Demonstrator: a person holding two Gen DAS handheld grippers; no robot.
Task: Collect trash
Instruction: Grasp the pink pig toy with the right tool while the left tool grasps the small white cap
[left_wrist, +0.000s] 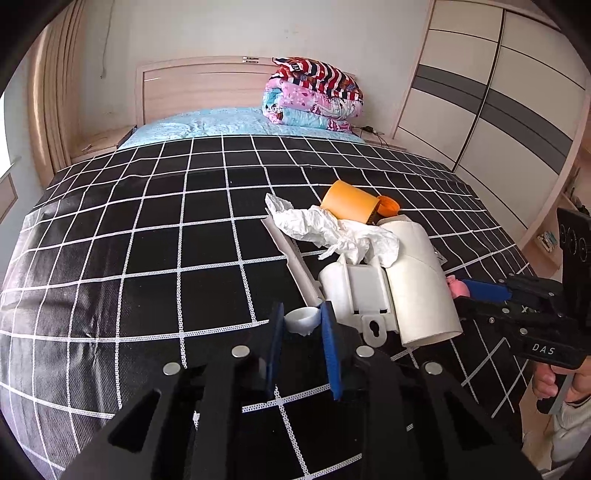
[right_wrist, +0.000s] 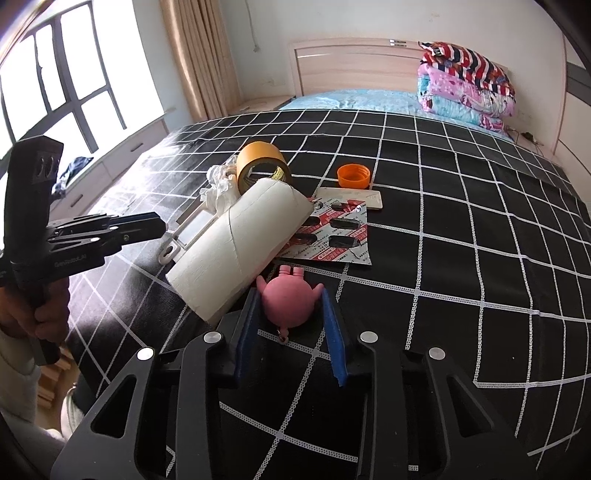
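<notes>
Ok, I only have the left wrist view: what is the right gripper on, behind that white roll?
Observer: A pink pig toy lies between the right gripper's pads.
Operator: Anything else hidden by the roll?
Observer: Yes, a red blister pack lies flat beside the roll, its near edge hidden behind it.
Operator: And the orange bit past the tape?
Observer: A bottle cap, open side up, lying apart from the tape.
</notes>
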